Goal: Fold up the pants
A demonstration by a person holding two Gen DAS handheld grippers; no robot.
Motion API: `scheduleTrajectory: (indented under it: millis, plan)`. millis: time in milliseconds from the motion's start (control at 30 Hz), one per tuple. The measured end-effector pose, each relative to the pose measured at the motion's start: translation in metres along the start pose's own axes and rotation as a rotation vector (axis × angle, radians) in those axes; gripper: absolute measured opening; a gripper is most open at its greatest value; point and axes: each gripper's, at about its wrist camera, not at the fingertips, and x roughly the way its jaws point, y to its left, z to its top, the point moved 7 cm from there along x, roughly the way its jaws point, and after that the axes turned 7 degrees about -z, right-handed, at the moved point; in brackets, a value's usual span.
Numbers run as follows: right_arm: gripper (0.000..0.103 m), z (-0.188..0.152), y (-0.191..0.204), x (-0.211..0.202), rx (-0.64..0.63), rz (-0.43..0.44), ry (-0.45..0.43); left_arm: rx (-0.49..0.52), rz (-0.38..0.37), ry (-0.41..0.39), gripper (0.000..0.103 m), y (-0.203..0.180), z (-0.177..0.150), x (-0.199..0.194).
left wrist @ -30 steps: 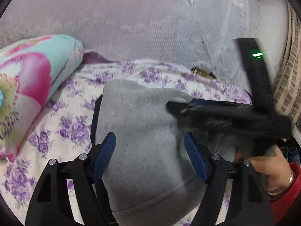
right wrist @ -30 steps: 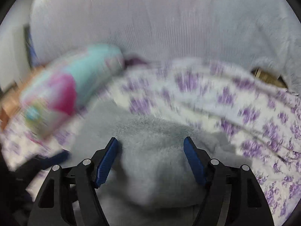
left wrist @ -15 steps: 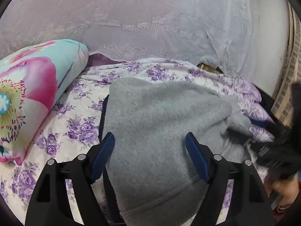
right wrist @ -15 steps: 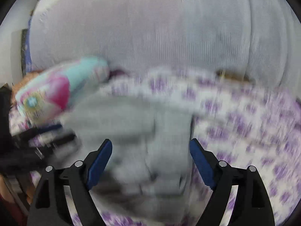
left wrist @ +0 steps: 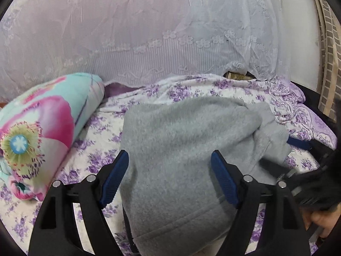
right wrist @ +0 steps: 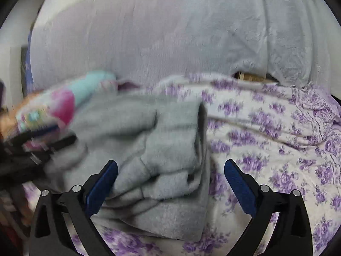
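The grey fleece pants [left wrist: 181, 149] lie folded in a thick bundle on the floral bed sheet [left wrist: 98, 155]. My left gripper [left wrist: 170, 175] is open and empty, hovering over the near part of the bundle. My right gripper [right wrist: 170, 187] is open and empty, above the bundle's right edge; the pants [right wrist: 153, 145] show there as stacked layers. In the left wrist view the right gripper appears blurred at the right edge [left wrist: 315, 170], beside the pants. In the right wrist view the left gripper is a dark blur at the left [right wrist: 32, 149].
A rolled flowered blanket [left wrist: 42, 132] lies to the left of the pants. A lace curtain [left wrist: 149, 32] hangs behind the bed. The sheet [right wrist: 277, 149] stretches to the right. A brick-patterned surface [left wrist: 330, 53] is at the far right.
My right gripper has swung from over the pants to their right side and drawn back. The left gripper has pulled back a little. The bundle has stayed in place.
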Motion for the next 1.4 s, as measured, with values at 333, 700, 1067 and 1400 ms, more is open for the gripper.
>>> scheduleTrajectory:
  millis: [333, 700, 1067, 1400]
  plan:
    - [0.1, -0.002, -0.001, -0.018, 0.001, -0.055, -0.097, 0.023, 0.033, -0.037, 0.086, -0.008, 0.006, -0.015]
    - [0.1, -0.028, -0.008, -0.067, 0.005, -0.091, -0.103, 0.087, 0.034, 0.01, 0.09, -0.05, -0.036, -0.058]
    - [0.1, -0.076, -0.037, -0.115, 0.209, -0.029, 0.012, 0.074, 0.103, 0.051, 0.098, -0.081, -0.087, -0.122]
    - [0.1, -0.083, -0.002, -0.15, 0.057, -0.023, -0.039, -0.041, 0.089, 0.014, 0.098, -0.082, -0.091, -0.152]
